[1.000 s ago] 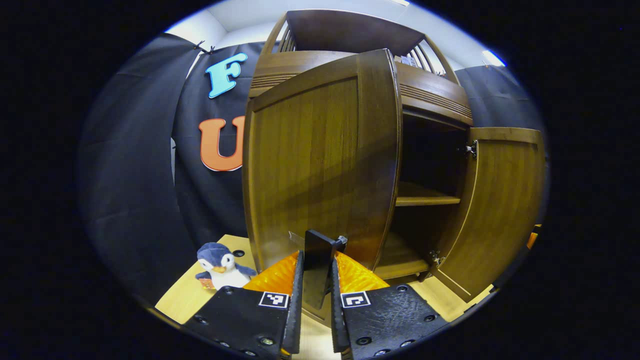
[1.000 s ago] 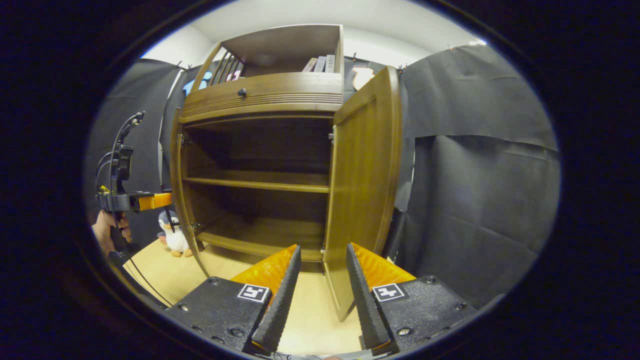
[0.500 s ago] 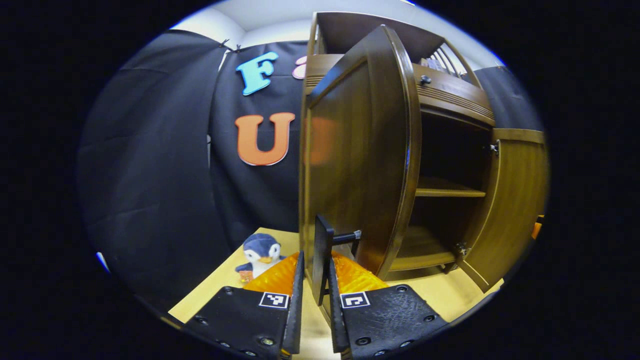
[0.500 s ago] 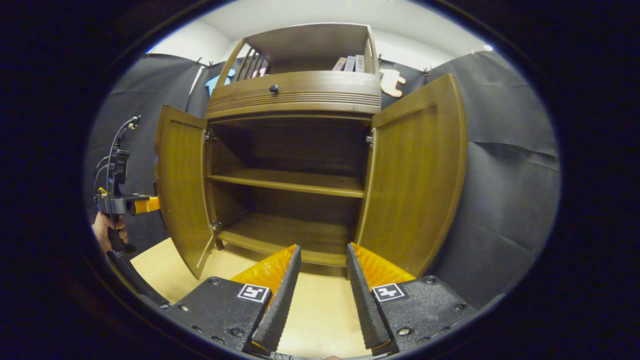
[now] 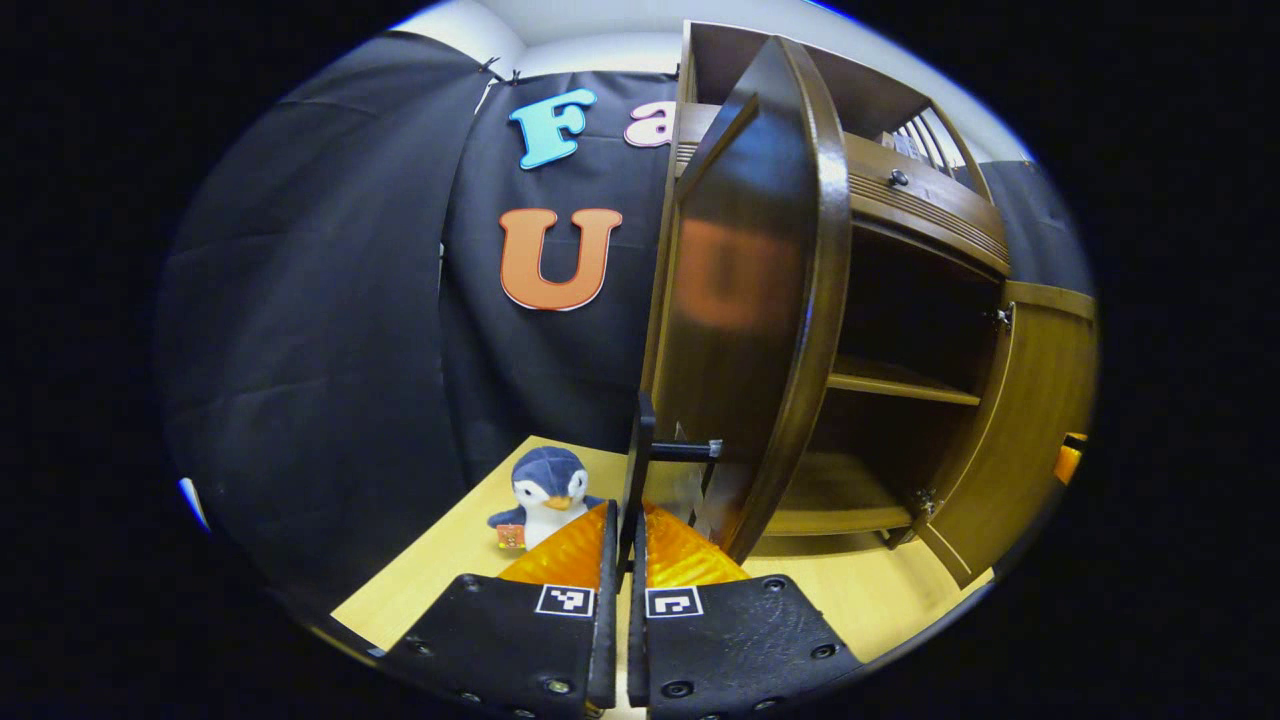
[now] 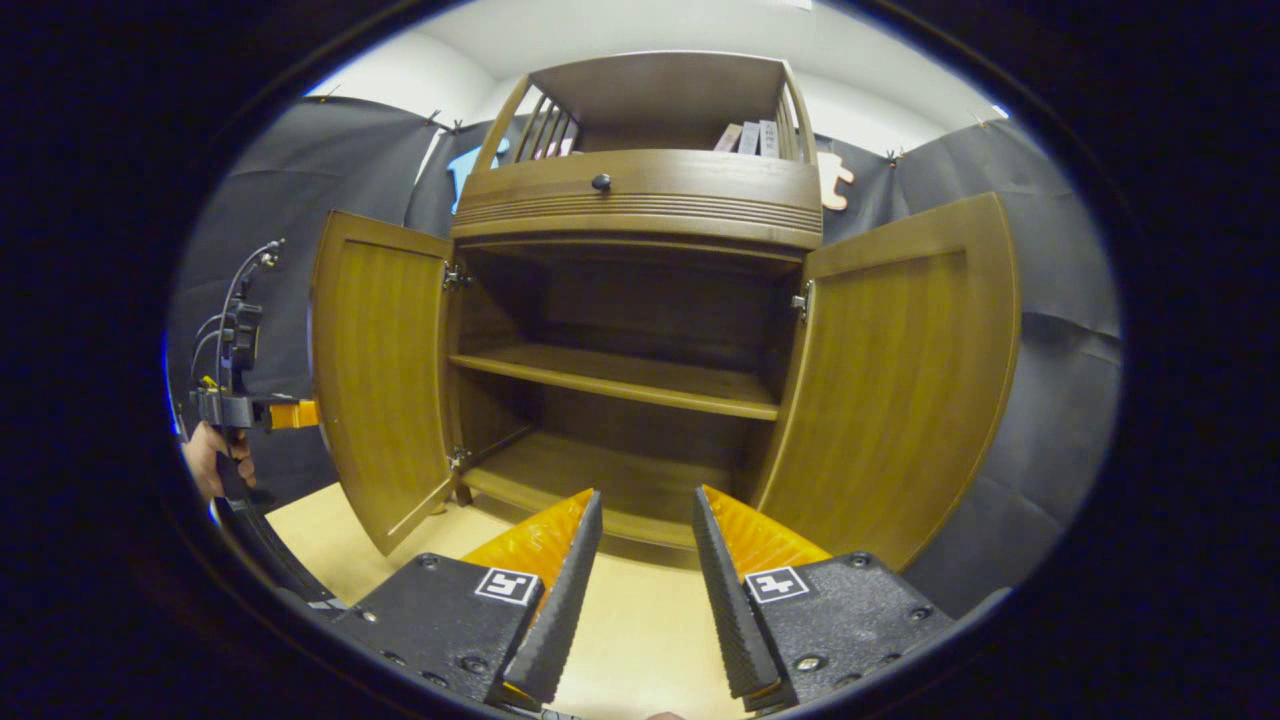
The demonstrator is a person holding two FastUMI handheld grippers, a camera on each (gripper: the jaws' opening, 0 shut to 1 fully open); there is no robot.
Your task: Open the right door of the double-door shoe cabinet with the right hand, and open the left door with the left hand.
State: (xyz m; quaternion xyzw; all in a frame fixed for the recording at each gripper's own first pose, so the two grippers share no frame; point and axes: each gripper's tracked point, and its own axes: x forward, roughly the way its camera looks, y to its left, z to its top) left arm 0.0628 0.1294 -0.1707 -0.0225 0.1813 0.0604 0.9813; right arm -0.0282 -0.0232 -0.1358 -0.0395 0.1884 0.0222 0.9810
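Note:
The brown wooden shoe cabinet (image 6: 640, 200) stands with both doors swung wide. The left door (image 5: 750, 300) is seen nearly edge-on, and its black bar handle (image 5: 638, 460) sits between my left gripper's fingers. My left gripper (image 5: 622, 530) is shut on that handle. From the right gripper view the left door (image 6: 380, 370) and right door (image 6: 890, 380) flank two bare shelves. My right gripper (image 6: 645, 520) is open and holds nothing, a little back from the cabinet's front. The left gripper (image 6: 295, 412) and the hand (image 6: 205, 465) holding it show beside the left door's outer edge.
A penguin plush (image 5: 545, 485) sits on the light wooden floor (image 6: 640, 630) left of the cabinet, close to my left gripper. The right door (image 5: 1030, 430) stands out at the far right. A drawer knob (image 6: 600, 182) and books (image 6: 750, 137) are on the cabinet's upper part.
The left door has swung further open with my left gripper on its handle. The right gripper, still open, has come off the right door's edge and now faces the cabinet's middle.

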